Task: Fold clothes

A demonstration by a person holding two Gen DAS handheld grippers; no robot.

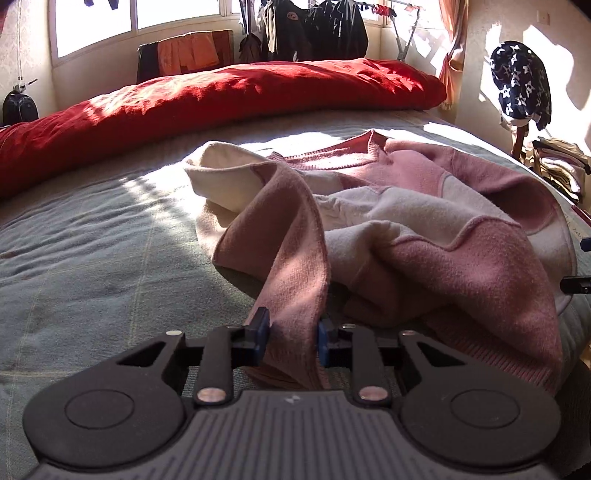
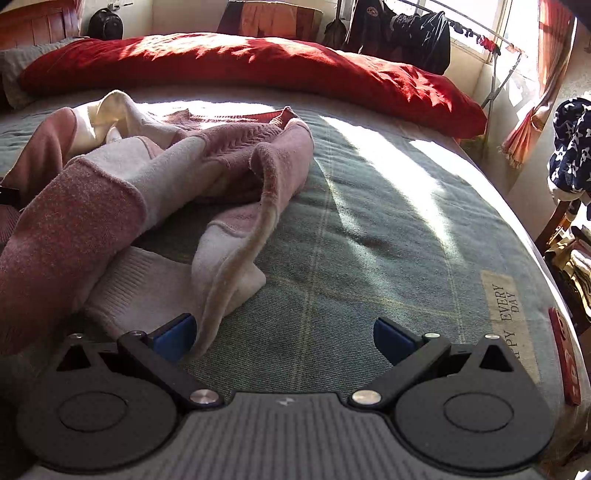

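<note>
A pink-and-cream sweater (image 1: 388, 206) lies crumpled on the grey-green plaid bedspread (image 1: 92, 251), one pink sleeve pinched between the narrowed jaws of the left gripper (image 1: 293, 332); the right gripper (image 2: 284, 338) stands wide apart and holds nothing, though a cream edge of the sweater (image 2: 221, 266) droops against its left blue pad (image 2: 173, 338). The hazard is plain: with only a strip of sleeve held, any lift is likely to drag the bunched body along in a heap rather than spread it, and the soft knit could slide out of the pads if pulled hard. The right jaws, should they close where they are, might catch only that loose edge and twist the garment further. A long red duvet (image 1: 221, 96) runs across the far side of the bed, limiting room to lay the sweater flat in that direction. Beyond it stand a drying rack with dark jackets (image 1: 317, 29) by the window and a star-patterned navy garment (image 1: 521, 85) hanging on a chair, both well apart from the work. Strong sunlight stripes the bedspread.
</note>
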